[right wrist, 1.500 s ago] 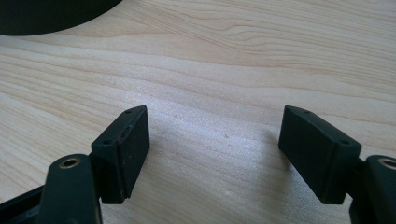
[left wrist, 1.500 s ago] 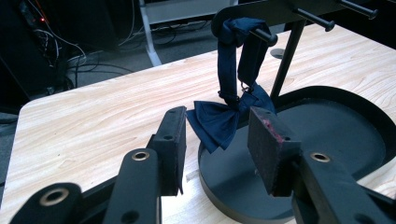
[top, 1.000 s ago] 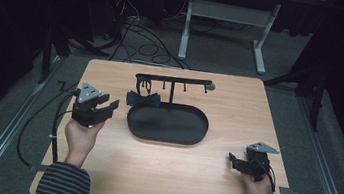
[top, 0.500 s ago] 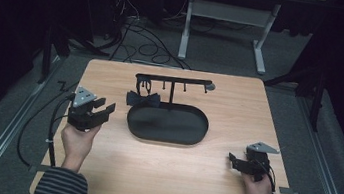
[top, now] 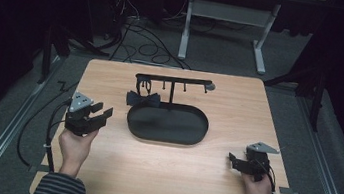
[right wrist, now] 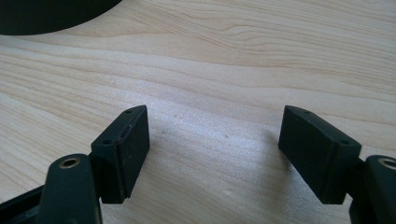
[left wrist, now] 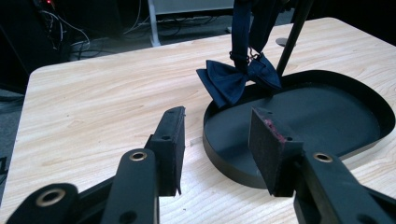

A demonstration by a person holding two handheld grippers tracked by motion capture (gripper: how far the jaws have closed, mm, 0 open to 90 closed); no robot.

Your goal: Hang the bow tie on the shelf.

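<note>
High view: your left gripper [top: 88, 114] is held above the desk [top: 238, 111] near its left edge, jaws parted and empty, pointing toward the black oval tray [top: 165, 132] at the desk's centre. Your right gripper [top: 242, 162] sits low near the front right corner, jaws also apart with nothing between them. A black rack [top: 174, 81] with a crossbar rises from the tray's far rim; a dark bow tie [top: 142, 99] hangs from its left end, just past the tray's far left rim.

Left gripper view: the bow tie [left wrist: 238, 79] proves navy blue, suspended by its strap, its lower edge overlapping the tray [left wrist: 327, 121] rim; the rack's post [left wrist: 290, 42] stands beside it.

Right gripper view: between the wide-open jaws lies bare wood grain; a curve of the tray [right wrist: 51, 14] shows at the upper left.
</note>
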